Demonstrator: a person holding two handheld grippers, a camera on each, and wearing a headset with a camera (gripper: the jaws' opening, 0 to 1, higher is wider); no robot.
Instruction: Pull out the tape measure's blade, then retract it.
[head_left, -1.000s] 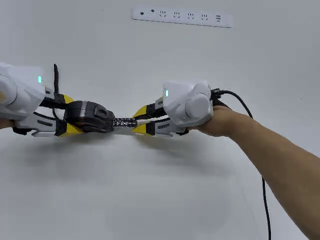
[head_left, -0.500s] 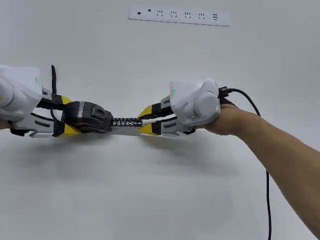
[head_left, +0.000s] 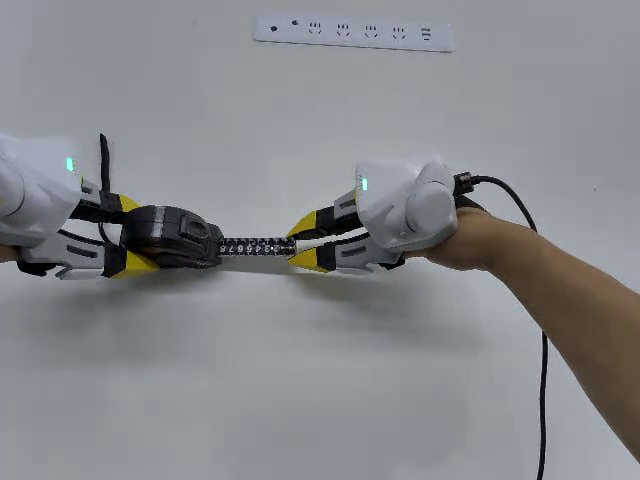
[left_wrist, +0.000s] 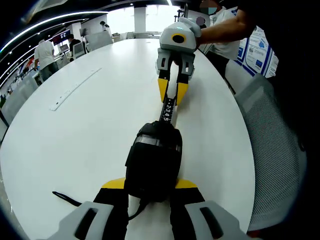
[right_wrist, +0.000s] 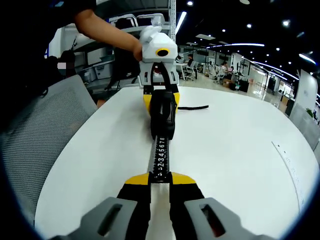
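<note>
Currently clamping the black tape measure (head_left: 172, 236) with the left hand-held gripper (head_left: 137, 233), yellow-tipped jaws pressed against both sides of the case. Pinching the tip of the blade (head_left: 258, 246) with the right hand-held gripper (head_left: 301, 244), jaws closed down on it. Stretched a short way out of the case, roughly level, with a row of printed numerals legible along it in the right gripper view. Facing each other across that short span, the left one at the left edge of the head view and the right one near the middle. Gripped from behind by a bare hand (head_left: 470, 240), with a black cable (head_left: 541, 380) trailing from the rear of the right hand-held gripper down across the white desk (head_left: 300, 380). Lying on the desk near the left hand-held gripper, a thin black strap (right_wrist: 192, 107). Farther back on the desk, a white power strip (head_left: 352, 32). Cannot tell whether the case rests on the desk or hangs just above it.
</note>
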